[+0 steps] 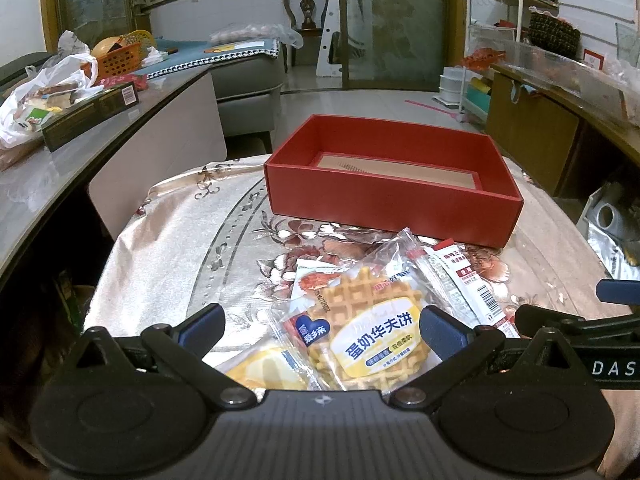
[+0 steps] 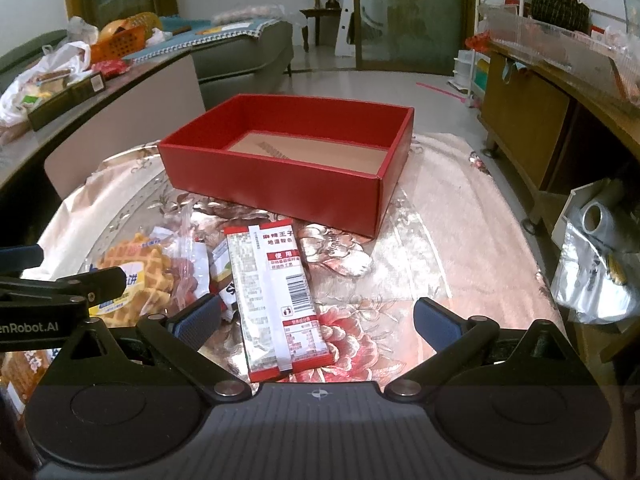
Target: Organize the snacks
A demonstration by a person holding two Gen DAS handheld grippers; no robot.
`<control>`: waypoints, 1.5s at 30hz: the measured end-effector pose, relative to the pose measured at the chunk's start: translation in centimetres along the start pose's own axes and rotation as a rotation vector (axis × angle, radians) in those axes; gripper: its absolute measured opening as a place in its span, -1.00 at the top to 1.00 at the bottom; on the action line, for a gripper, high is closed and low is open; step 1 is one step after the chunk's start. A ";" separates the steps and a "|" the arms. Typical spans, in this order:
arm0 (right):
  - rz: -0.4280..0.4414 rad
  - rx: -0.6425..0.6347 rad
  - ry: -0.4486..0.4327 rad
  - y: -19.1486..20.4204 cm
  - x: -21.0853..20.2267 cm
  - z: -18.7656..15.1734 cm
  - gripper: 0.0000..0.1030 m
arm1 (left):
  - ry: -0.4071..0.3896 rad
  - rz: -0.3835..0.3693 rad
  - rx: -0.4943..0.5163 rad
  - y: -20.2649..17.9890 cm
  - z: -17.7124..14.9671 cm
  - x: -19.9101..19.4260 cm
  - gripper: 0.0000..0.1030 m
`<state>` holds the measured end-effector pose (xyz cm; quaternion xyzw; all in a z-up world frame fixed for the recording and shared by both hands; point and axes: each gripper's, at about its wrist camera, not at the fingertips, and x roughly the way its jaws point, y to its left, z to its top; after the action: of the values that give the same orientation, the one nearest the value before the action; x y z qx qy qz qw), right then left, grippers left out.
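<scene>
Both the left gripper [image 1: 322, 328] and right gripper [image 2: 318, 320] hang spread wide and empty, the clear-wrapped yellow waffle packet [image 1: 372, 332] between the left's fingers and the red-and-white foil snack pouch [image 2: 276, 300] between the right's, apparently poised to lift them into the empty red cardboard box [image 1: 394, 180] just ahead.

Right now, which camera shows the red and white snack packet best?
The right wrist view: the red and white snack packet lies whole and unobstructed. The left wrist view shows only part of it, tucked behind the waffle pack.
</scene>
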<state>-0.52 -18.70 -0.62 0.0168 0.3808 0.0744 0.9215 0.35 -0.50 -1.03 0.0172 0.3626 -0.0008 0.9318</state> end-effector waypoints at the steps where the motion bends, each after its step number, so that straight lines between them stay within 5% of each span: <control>1: 0.000 0.000 0.001 0.0 0.0 0.0 -1.00 | 0.000 0.000 0.000 0.0 0.0 0.0 -0.92; 24: 0.073 -0.046 0.011 2.0 0.0 0.3 -1.00 | -0.001 0.048 0.008 2.4 -1.0 -1.8 -0.92; 34: 0.151 -0.093 0.054 4.0 0.1 -0.1 -1.00 | 0.142 0.092 0.091 6.4 -3.8 -3.5 -0.92; 42: 0.213 -0.100 0.113 4.8 0.2 -0.9 -1.00 | 0.346 -0.002 0.196 7.4 -5.1 -1.6 -0.92; 45: 0.221 -0.114 0.127 5.1 0.4 -1.1 -1.00 | 0.434 0.034 0.199 7.6 -5.6 0.4 -0.92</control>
<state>-1.68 -13.65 -1.20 0.0018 0.4293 0.1980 0.8812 -3.06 7.33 -5.22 0.1149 0.5521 -0.0171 0.8257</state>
